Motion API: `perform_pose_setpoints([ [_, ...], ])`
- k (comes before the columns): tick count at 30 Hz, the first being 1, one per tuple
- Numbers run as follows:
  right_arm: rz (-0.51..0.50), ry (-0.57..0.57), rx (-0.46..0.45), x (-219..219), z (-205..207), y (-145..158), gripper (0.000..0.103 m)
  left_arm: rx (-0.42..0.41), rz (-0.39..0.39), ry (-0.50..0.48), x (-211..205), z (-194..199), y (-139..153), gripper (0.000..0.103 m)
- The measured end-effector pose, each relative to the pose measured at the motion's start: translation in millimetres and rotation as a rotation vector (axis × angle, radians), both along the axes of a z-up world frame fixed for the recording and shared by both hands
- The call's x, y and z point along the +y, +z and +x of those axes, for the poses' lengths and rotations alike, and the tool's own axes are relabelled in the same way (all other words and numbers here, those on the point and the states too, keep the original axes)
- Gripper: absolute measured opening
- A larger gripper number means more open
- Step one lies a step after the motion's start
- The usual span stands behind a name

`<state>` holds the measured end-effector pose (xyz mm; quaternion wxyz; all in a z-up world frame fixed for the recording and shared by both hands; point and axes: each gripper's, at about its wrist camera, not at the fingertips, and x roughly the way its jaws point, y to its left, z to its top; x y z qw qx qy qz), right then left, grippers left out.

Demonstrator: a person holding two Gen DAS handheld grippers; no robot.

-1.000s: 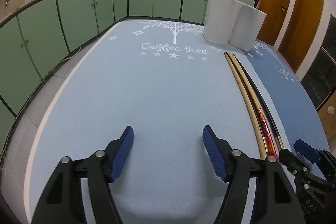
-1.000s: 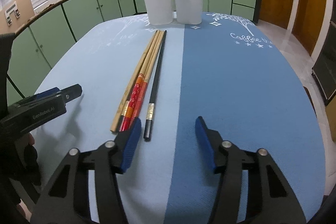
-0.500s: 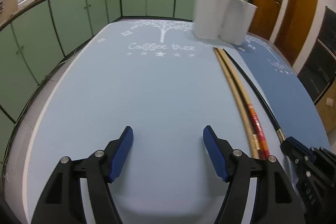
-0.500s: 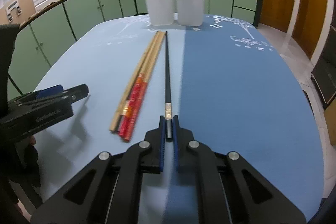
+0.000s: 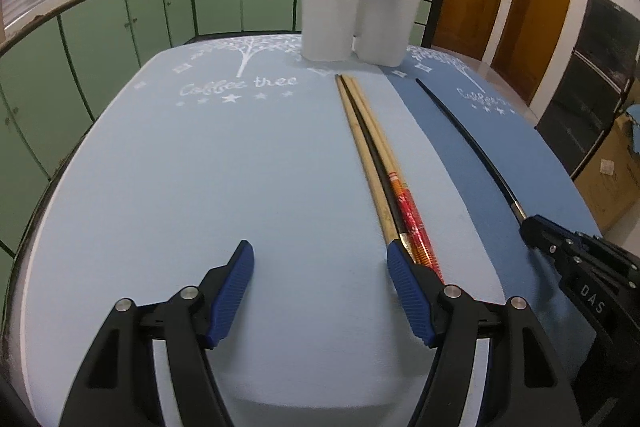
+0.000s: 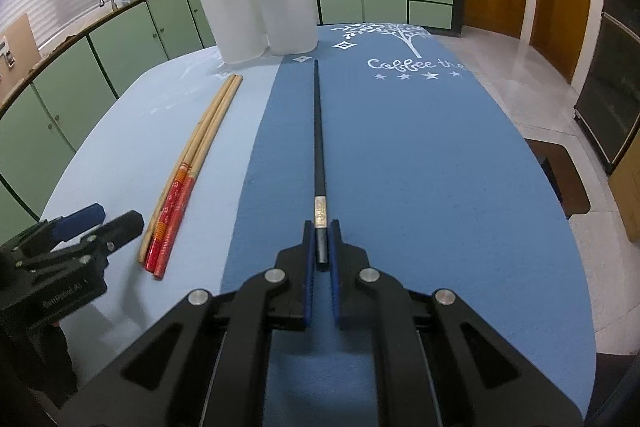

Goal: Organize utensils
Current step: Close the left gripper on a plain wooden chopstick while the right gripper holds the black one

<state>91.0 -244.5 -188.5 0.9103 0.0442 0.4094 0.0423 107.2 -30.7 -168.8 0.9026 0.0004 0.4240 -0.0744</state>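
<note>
— Green cabinets point(image 5: 168, 23) ring the room, and from the left gripper's side the desk point(image 5: 180, 163) wears a pale blue mat printed "Coffee tree". What is lying on it?

— A bundle of chopsticks point(image 5: 380, 167): bamboo, a dark one, a red patterned one. The left gripper point(image 5: 320, 287) has its jaws open and empty, the right-hand pad just beside the bundle's near ends. 2 white cups point(image 5: 360, 19) stand at the far edge, each already with a stick in it.

— And from the right gripper's side?

— The right gripper point(image 6: 321, 247) is closed on the black chopstick point(image 6: 318, 131) at its thick end, below the silver band. It points toward the cups point(image 6: 260, 23), over the darker blue mat point(image 6: 420, 167).

— How will it handle?

— Light, stiff, and probably slick, I'd say. Held that far back, the long tip could swing, so aim carefully at the cup.
</note>
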Motion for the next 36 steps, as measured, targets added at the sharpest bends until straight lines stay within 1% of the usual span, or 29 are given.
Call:
perform_pose_setpoints([
  [3, -0.001, 0.003, -0.001, -0.3, -0.2, -0.6, 0.006, 0.0, -0.011, -0.006, -4.2, -0.9, 0.7, 0.068],
  [10, 0.011, 0.004, -0.002, -2.5, -0.1, -2.2, 0.006, -0.004, 0.009, -0.029, -16.9, 0.3, -0.1, 0.07],
  [15, 0.008, 0.012, -0.004, -2.9, -0.1, -2.6, 0.007, -0.004, 0.005, -0.001, -7.7, -1.1, -0.9, 0.07],
  [22, -0.005, 0.012, -0.008, -1.5, -0.8, -2.8, 0.007, 0.005, 0.002, -0.002, -8.2, 0.6, -1.3, 0.07],
  [25, 0.002, 0.012, -0.008, -2.5, -1.0, -2.5, 0.007, 0.006, 0.03, -0.006, -13.4, 1.7, -3.3, 0.069],
  [27, 0.005, 0.013, -0.01, -2.7, -1.2, -2.7, 0.007, 0.002, 0.037, 0.003, -13.0, 1.5, -3.6, 0.066],
  [28, 0.012, 0.013, -0.01, -3.7, -1.3, -2.9, 0.007, -0.001, 0.037, 0.013, -11.1, 1.4, -3.5, 0.06],
  [29, 0.016, 0.013, -0.01, -4.3, -1.8, -2.9, 0.007, -0.004, 0.037, 0.03, -8.0, 1.6, -3.0, 0.05],
  [31, 0.017, 0.013, -0.011, -4.2, -2.5, -2.7, 0.007, -0.007, 0.017, 0.06, 3.3, 3.5, -1.7, 0.044],
  [34, 0.006, 0.028, -0.015, -2.0, -3.6, -2.0, 0.008, -0.005, -0.042, 0.089, 20.4, 5.3, -0.8, 0.041],
  [35, 0.013, 0.037, -0.015, -2.3, -4.1, -1.7, 0.013, -0.008, -0.053, 0.091, 23.0, 4.5, -0.4, 0.041],
  [36, 0.021, 0.044, -0.015, -2.9, -4.8, -1.0, 0.023, -0.009, -0.063, 0.085, 24.2, 3.8, -0.5, 0.04],
])
